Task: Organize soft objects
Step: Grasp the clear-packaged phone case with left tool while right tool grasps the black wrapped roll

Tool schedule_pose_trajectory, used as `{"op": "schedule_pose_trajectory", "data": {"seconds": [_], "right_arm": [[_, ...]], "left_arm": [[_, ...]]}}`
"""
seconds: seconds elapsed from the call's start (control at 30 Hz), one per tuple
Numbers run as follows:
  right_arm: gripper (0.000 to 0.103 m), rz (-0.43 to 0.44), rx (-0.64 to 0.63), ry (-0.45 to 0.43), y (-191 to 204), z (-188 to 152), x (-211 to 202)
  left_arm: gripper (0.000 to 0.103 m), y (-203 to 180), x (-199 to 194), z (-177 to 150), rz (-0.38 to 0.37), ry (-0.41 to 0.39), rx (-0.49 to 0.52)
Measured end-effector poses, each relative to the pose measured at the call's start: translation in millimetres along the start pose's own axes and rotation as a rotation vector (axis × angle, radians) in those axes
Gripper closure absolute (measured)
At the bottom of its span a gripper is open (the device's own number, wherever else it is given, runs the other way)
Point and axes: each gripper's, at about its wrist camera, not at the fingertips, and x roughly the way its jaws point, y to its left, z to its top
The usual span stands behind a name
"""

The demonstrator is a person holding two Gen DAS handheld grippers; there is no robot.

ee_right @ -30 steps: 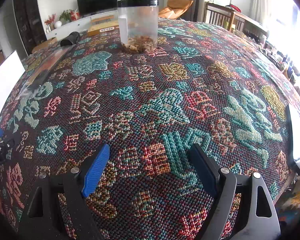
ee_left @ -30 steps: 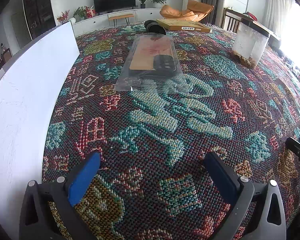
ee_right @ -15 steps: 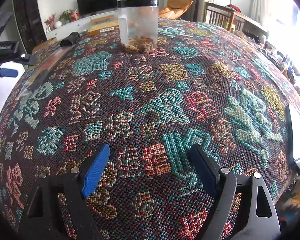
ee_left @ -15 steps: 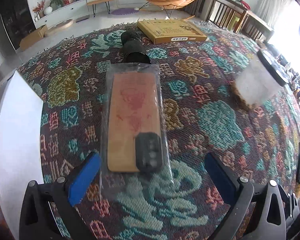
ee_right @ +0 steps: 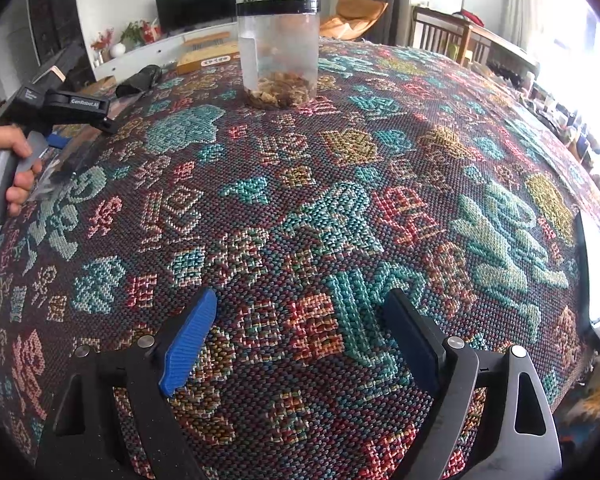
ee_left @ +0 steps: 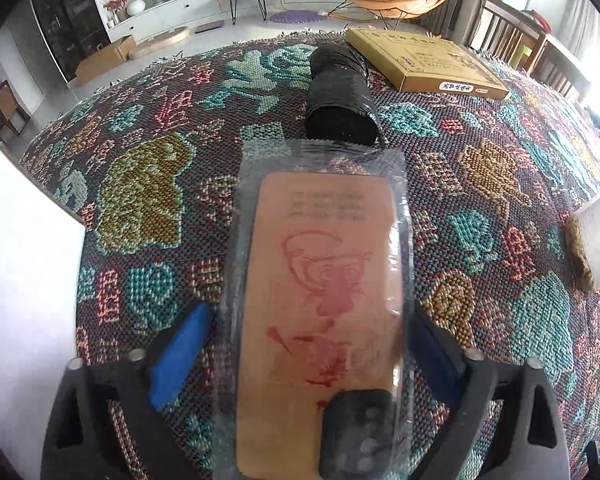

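Note:
A clear plastic packet (ee_left: 320,280) holding an orange card with a red print and a small black item lies flat on the patterned tablecloth (ee_left: 140,200). My left gripper (ee_left: 308,340) is open, its blue-padded fingers on either side of the packet's near half, not closed on it. A black wrapped roll (ee_left: 340,100) lies just beyond the packet. My right gripper (ee_right: 300,328) is open and empty, low over bare cloth near the table's front. In the right wrist view the left gripper's body (ee_right: 56,108) shows at far left over the packet.
A flat yellow box (ee_left: 424,62) lies at the far edge. A clear jar with a black lid (ee_right: 278,52) holds brown bits at mid table. A white board (ee_left: 24,280) stands on the left. A white-edged flat object (ee_right: 596,272) sits at the right edge.
My left gripper has moved forward and down over the packet, so its fingers now straddle it. The right gripper has stayed still.

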Motion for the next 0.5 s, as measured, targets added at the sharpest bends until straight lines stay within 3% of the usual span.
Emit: {"op": "schedule_pose_trajectory", "data": {"seconds": [0.1, 0.2, 0.33, 0.47, 0.5], "right_arm": [[0.015, 0.000, 0.001, 0.000, 0, 0, 1], [0.015, 0.000, 0.000, -0.001, 0, 0, 1], [0.015, 0.002, 0.000, 0.000, 0, 0, 0], [0.015, 0.001, -0.001, -0.001, 0, -1, 1], [0.015, 0.002, 0.000, 0.000, 0, -1, 0]], "left_arm": [[0.028, 10, -22, -29, -0.011, 0.021, -0.064], [0.028, 17, -48, -85, -0.006, 0.012, -0.111], [0.027, 13, -78, -158, 0.034, -0.044, -0.099], [0.000, 14, -75, -180, 0.035, -0.069, -0.082], [0.000, 13, -74, -181, 0.040, -0.076, -0.069]]}}
